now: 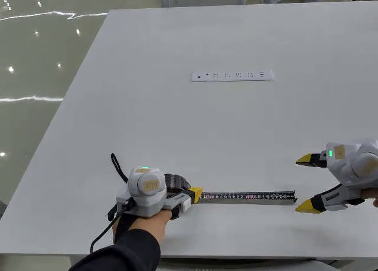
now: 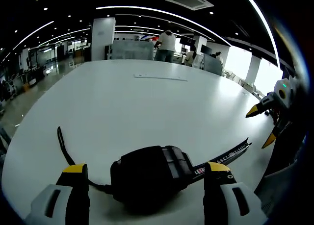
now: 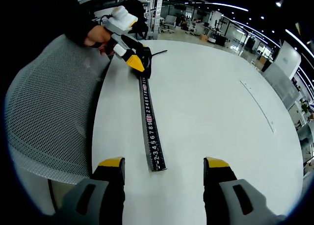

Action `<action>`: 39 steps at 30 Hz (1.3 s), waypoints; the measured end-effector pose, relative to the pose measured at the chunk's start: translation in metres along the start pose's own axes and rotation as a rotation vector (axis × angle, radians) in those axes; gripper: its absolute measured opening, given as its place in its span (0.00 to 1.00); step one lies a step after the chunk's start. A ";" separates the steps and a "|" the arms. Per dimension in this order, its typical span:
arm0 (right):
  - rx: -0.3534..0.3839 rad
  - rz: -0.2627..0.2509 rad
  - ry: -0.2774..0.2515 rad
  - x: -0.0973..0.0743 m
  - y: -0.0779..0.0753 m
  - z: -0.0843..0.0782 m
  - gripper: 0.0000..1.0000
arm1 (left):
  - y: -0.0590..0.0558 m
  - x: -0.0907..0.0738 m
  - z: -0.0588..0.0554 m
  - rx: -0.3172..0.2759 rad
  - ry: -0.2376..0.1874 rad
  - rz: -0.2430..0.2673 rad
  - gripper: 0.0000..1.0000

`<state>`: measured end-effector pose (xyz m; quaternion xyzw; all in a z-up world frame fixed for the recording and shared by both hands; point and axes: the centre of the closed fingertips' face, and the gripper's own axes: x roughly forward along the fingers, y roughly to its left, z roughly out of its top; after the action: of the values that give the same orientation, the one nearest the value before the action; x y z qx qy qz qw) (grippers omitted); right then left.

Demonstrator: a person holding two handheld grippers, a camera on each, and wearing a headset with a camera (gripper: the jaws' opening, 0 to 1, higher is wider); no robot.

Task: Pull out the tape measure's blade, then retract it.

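A black tape measure case [image 1: 177, 182] lies near the front edge of the white table [image 1: 207, 123]. Its blade [image 1: 248, 196] is drawn out flat to the right. My left gripper [image 1: 183, 191] stands open around the case [image 2: 152, 178], with small gaps between its yellow-tipped fingers and the case. The blade [image 2: 230, 154] runs off to the right toward my right gripper [image 2: 260, 124]. That right gripper [image 1: 305, 183] is open at the blade's end. In the right gripper view the blade's tip [image 3: 157, 163] lies between the open fingers [image 3: 112, 162], untouched.
A white power strip [image 1: 233, 75] lies across the middle of the table, far from both grippers. The case's black strap [image 1: 118, 167] trails left on the tabletop. A grey mesh chair back [image 3: 44, 127] stands at the table's front edge. People stand far behind the table [image 2: 167, 41].
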<state>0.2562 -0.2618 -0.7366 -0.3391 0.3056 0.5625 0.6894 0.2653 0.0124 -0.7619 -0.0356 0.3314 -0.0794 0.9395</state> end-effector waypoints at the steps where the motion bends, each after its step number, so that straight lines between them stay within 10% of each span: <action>1: 0.000 0.000 0.001 0.000 0.000 0.000 0.56 | 0.000 0.000 0.000 0.001 0.000 0.000 0.94; 15: 0.000 0.146 0.104 0.030 0.013 -0.024 0.26 | 0.005 0.000 0.000 0.018 -0.002 0.012 0.94; 39: -0.008 0.149 0.181 0.036 0.014 -0.033 0.12 | -0.003 0.002 -0.001 0.007 0.015 -0.016 0.89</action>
<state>0.2475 -0.2663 -0.7863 -0.3677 0.3886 0.5807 0.6137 0.2659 0.0089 -0.7641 -0.0341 0.3376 -0.0882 0.9365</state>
